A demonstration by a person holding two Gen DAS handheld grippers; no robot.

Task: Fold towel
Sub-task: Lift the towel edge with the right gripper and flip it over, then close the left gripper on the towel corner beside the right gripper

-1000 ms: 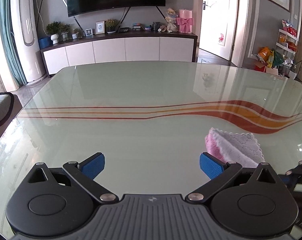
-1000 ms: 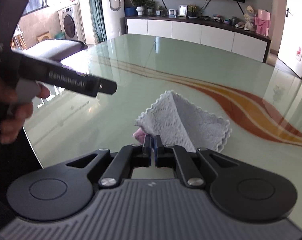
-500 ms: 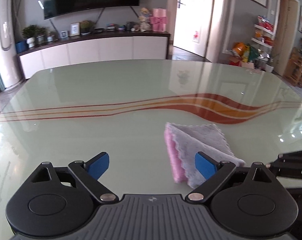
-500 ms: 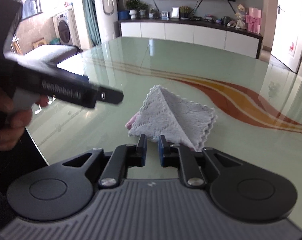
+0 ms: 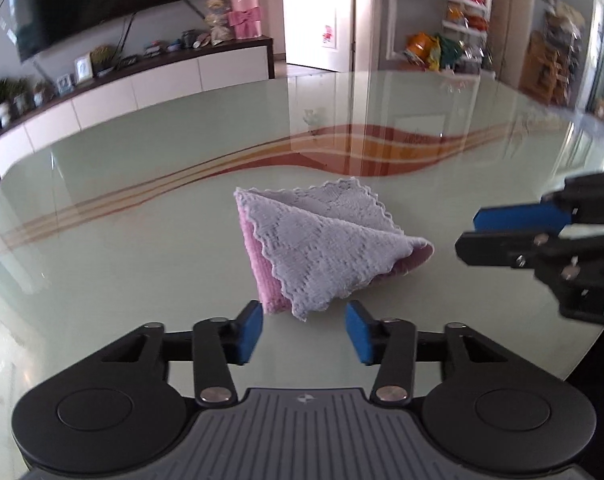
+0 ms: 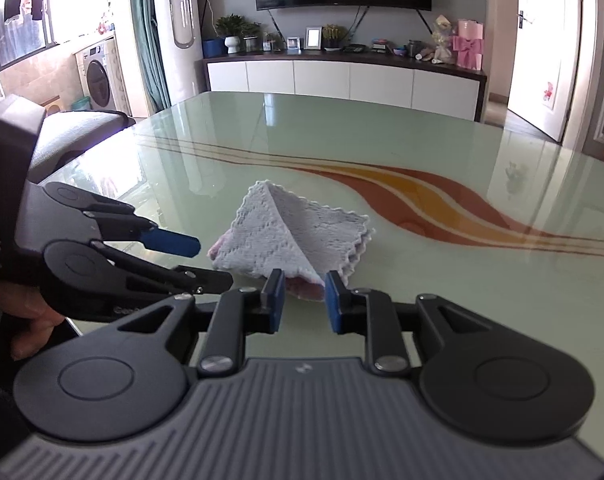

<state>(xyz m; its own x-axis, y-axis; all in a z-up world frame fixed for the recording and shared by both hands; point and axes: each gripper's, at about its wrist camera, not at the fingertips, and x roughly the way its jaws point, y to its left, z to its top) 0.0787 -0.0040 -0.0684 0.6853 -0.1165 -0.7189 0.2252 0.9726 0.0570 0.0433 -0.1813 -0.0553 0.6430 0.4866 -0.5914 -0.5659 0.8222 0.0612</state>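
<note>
Towel (image 5: 322,248) lies folded small on the glass table (image 5: 142,240), near the edge closest to the person; grey lace-patterned face up, pink underside showing at the left fold and at the right corner. The top flap ridges up instead of lying flat (a loose fold, not pressed down).

Right gripper (image 6: 301,296): jaws opening, a modest gap between the blue pads, the towel's near corner just ahead of them and not pinched. A second ago these pads were pressed together at that same corner; half a second ago they had only just parted. So the cloth has been let go, and the fold looks laid down.

Left gripper (image 5: 304,330): jaws closing from a wide spread, about half-way in now, pads either side of the towel's near point but short of it; nothing between them. Earlier this view had the towel off to the right and partly behind the right pad; now it sits centred ahead, and the gripper has swung round and dipped toward it. In the right wrist view it reaches in from the left, just beside the cloth.

Judgement: one hand hands over to the other. Left seems set to take the near corner for another fold or to tidy the raised flap.
</note>
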